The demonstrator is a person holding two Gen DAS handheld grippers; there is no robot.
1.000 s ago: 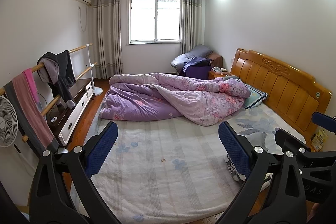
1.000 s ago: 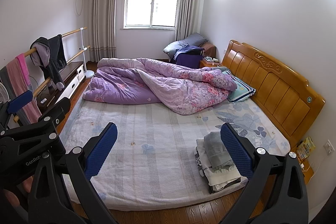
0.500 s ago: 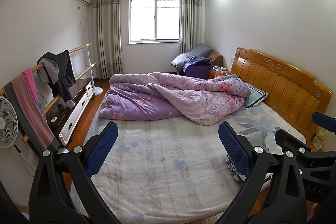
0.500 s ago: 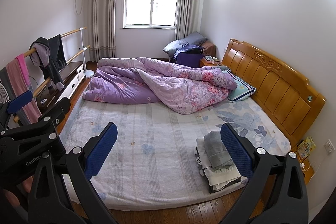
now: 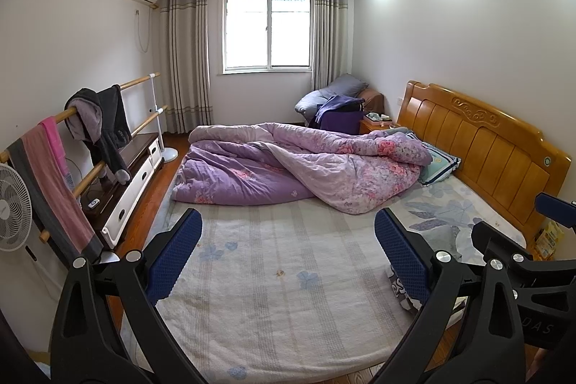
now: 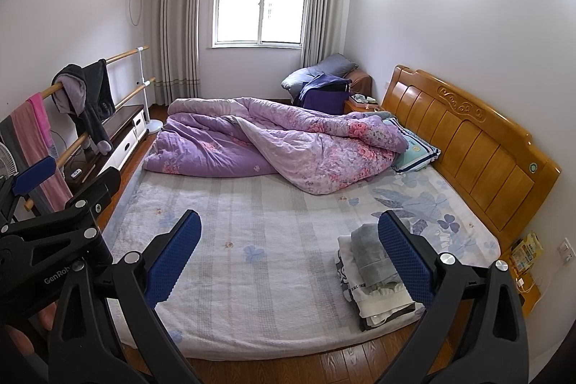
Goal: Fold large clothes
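Bedroom walls in white frame a wide bed (image 6: pixel 273 261) with a pale flowered sheet, a wooden headboard (image 6: pixel 468 146) on the right and a rumpled purple quilt (image 6: pixel 273 146) heaped at the far end. Both tongs hang above the near edge of the bed: the left gripper (image 5: pixel 288 251) and the right gripper (image 6: pixel 289 251) each stand with blue pads spread wide and nothing between them.

A stack of folded clothes (image 6: pixel 370 276) lies at the near right corner of the bed, partly behind the right gripper's right pad. More garments, a dark jacket (image 6: pixel 93 96) and a pink towel (image 6: pixel 39 121), hang on the wooden rail at the left wall.

No garment is spread out, so the work seems to sit between items or at its very start. My guess is that the next move calls for fetching a large piece, from the stack or the rail, and laying it flat on the bare middle of the sheet.

Readable writing is scant: "GenRob", cut off, on the left gripper's body in the right view, and "DAS" on the right gripper's body in the left view. Print on a white garment in the stack is too small to read.
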